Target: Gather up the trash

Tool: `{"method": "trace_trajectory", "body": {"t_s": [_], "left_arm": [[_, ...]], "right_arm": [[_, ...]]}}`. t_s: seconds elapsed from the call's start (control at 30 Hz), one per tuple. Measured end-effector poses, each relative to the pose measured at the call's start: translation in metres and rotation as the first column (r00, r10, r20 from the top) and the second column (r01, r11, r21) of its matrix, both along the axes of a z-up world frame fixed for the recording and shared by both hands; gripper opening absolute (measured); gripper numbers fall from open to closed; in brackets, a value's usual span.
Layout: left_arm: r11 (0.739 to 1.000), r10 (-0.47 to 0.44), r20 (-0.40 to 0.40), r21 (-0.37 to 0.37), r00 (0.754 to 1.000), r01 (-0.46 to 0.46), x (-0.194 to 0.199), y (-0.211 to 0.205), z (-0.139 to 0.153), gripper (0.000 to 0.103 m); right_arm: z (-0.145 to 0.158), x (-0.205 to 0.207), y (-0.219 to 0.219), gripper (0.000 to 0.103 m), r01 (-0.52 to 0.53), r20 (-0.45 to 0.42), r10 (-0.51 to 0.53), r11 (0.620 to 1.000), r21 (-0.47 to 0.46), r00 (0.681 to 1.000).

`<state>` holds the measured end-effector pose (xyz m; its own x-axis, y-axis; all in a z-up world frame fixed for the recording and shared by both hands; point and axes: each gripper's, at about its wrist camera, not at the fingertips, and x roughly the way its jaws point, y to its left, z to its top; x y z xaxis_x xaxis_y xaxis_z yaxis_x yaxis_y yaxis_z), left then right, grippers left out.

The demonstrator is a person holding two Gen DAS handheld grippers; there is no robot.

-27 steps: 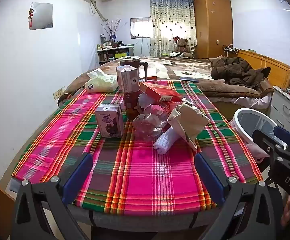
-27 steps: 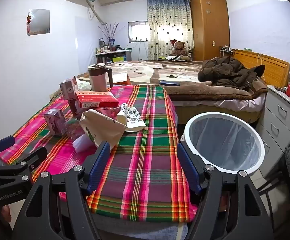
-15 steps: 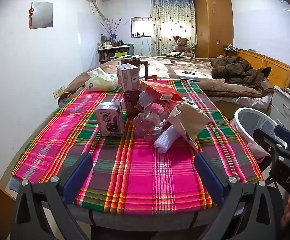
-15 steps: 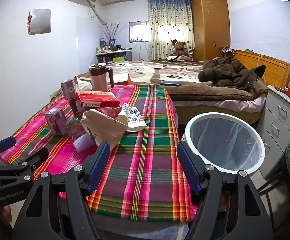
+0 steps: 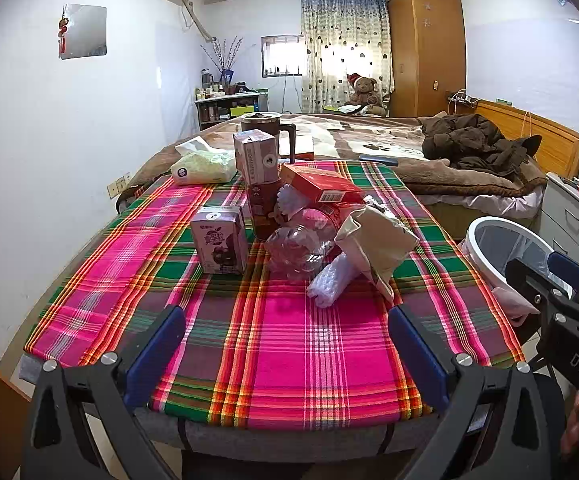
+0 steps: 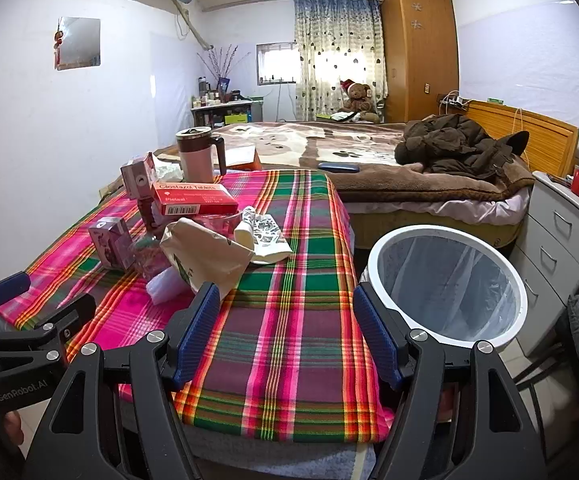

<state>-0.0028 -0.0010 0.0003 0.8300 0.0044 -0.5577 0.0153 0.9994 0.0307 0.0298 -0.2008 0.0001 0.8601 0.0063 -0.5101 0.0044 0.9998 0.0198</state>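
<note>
Hovering at the near edge of the plaid surface (image 5: 289, 344), left gripper (image 5: 285, 344) and right gripper (image 6: 285, 328) both have jaws wide open and empty, trash pile (image 5: 309, 240) untouched.

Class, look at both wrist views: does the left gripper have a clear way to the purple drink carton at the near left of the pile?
Probably yes. The left gripper is open and empty, only bare checked cloth lies between it and the purple drink carton, and the carton stands at the pile's near left edge, with nothing in front.
</note>
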Motion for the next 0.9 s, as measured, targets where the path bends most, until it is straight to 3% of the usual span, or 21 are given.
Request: {"method": "trace_trajectory", "body": {"t_s": [0.9], "left_arm": [[1.000,-0.002,-0.002,-0.005,1.000,0.002,0.0004,0.0015,0.0006,0.102]], "right_arm": [[0.0001,-0.0009,0.0005,0.071,0.003,0.001,-0.003,1.000,-0.005,1.000]]}}
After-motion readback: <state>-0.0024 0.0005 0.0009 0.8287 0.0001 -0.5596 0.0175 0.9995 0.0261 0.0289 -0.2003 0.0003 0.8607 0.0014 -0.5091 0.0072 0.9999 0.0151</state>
